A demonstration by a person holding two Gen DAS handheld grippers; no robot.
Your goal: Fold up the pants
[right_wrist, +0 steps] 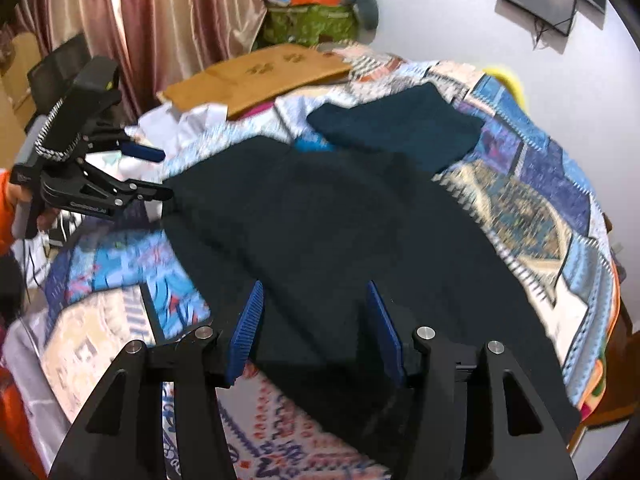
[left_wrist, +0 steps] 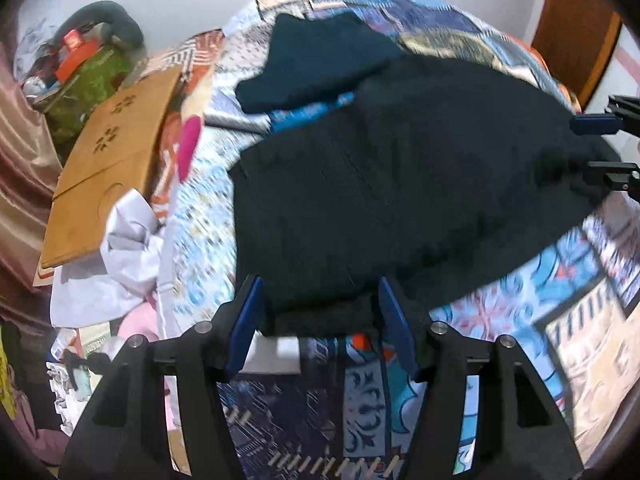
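Black pants (left_wrist: 380, 200) lie spread on a patchwork quilt; they also show in the right wrist view (right_wrist: 340, 240). My left gripper (left_wrist: 320, 292) is open, its blue pads either side of the pants' near edge. It also shows in the right wrist view (right_wrist: 160, 174), open at the pants' left edge. My right gripper (right_wrist: 314, 300) is open above the pants' near part. It also shows at the right edge of the left wrist view (left_wrist: 592, 146), open beside the pants.
A folded dark teal garment (left_wrist: 320, 64) lies on the quilt (left_wrist: 560, 288) beyond the pants, also seen in the right wrist view (right_wrist: 400, 128). A wooden board (left_wrist: 112, 168) and white cloth (left_wrist: 120, 248) lie at the bed's left side. Curtains (right_wrist: 140, 20) and a green bag (right_wrist: 312, 20) stand behind.
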